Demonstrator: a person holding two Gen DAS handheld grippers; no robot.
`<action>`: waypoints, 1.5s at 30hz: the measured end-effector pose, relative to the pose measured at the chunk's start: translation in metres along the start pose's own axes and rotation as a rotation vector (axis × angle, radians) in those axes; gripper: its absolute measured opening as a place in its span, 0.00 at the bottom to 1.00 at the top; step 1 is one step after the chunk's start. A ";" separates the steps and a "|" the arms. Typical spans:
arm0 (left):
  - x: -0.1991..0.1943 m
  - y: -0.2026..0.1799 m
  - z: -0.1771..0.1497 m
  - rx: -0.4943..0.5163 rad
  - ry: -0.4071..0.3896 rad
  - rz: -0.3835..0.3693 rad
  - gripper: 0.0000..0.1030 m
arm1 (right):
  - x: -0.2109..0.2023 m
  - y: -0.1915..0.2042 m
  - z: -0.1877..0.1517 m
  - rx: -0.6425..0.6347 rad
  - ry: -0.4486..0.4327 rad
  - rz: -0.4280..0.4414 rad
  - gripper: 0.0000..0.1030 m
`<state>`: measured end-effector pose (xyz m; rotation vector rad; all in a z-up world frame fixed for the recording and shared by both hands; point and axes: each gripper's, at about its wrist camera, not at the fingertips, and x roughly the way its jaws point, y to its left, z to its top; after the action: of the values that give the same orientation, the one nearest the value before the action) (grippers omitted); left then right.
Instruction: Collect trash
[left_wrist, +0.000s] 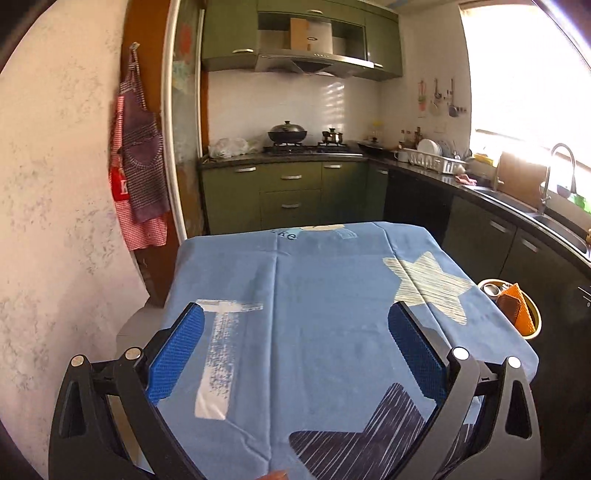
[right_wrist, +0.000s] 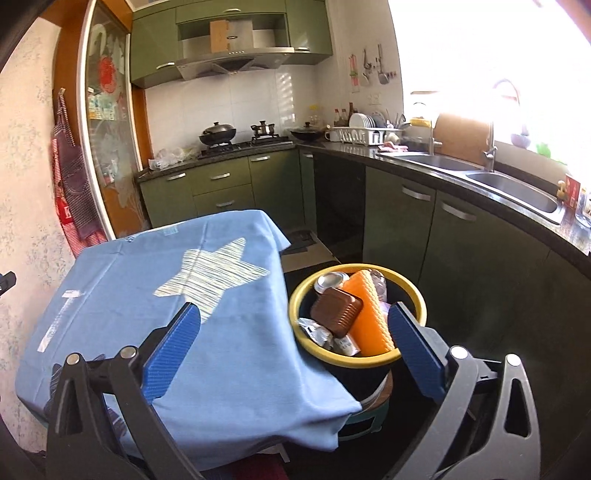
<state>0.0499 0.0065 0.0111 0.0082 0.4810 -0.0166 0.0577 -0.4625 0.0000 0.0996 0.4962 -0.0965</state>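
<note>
While I hold both tongs over the table draped in a blue star-print cloth (left_wrist: 314, 314), my left tongs (left_wrist: 295, 325) gape wide with nothing between them. My right tongs (right_wrist: 291, 325) also stand wide and hold nothing, near the yellow-rimmed round bin (right_wrist: 413, 291) just beside the table. Inside the bin lie an orange ribbed sponge (right_wrist: 369, 317), a brown ridged plastic case (right_wrist: 338, 312), a silver can (right_wrist: 330, 280) and crumpled foil wrappers (right_wrist: 314, 330).

A home kitchen: green cupboards (right_wrist: 221, 177), a gas stove (right_wrist: 243, 146) with pots under an extractor hood (right_wrist: 232, 61), a sink (right_wrist: 517, 188), a dish rack (right_wrist: 365, 134).
</note>
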 end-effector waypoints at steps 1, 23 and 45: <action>-0.007 0.010 -0.001 -0.015 -0.009 0.004 0.95 | -0.004 0.005 0.000 -0.010 -0.005 -0.004 0.94; -0.064 0.010 -0.009 -0.023 -0.068 0.003 0.95 | -0.038 0.027 0.001 -0.052 -0.072 0.011 0.94; -0.061 -0.007 0.000 0.008 -0.061 -0.017 0.95 | -0.036 0.022 0.001 -0.040 -0.071 0.009 0.94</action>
<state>-0.0041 0.0004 0.0389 0.0117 0.4202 -0.0350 0.0292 -0.4381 0.0196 0.0593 0.4267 -0.0809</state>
